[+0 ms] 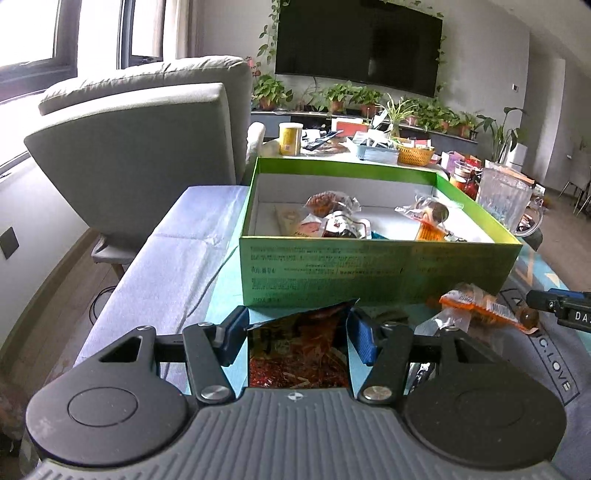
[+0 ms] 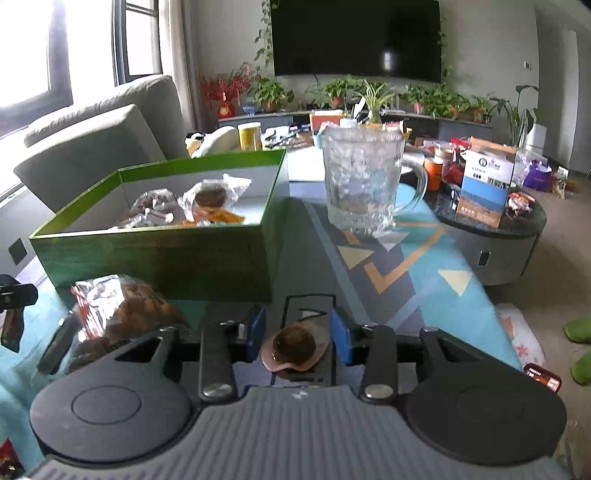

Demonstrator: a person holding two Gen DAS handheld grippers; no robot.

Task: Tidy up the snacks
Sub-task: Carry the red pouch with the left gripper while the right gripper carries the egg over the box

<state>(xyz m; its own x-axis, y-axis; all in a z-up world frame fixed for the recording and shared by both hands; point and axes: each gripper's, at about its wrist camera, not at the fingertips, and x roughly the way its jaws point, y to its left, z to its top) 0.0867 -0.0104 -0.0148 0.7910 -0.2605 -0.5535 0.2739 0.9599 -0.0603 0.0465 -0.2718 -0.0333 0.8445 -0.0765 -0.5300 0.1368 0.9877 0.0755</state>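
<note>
Straight ahead of both lies the open green cardboard box (image 1: 376, 269); left tool (image 1: 297, 341) straddles, unclosed, a dark red foil snack packet (image 1: 295, 354), right tool (image 2: 297, 338) likewise a brown wrapped sweet (image 2: 295, 345).

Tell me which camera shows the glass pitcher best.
The right wrist view: the glass pitcher stands whole, handle visible, right of the green box. The left wrist view catches only part of it behind the box's far right corner.

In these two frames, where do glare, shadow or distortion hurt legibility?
Left wrist view: the windows blow out white, the green box print is too soft to read, and fisheye bends the edges. Right wrist view: the window is blown out too, and the box's near wall sits in shadow.
</note>
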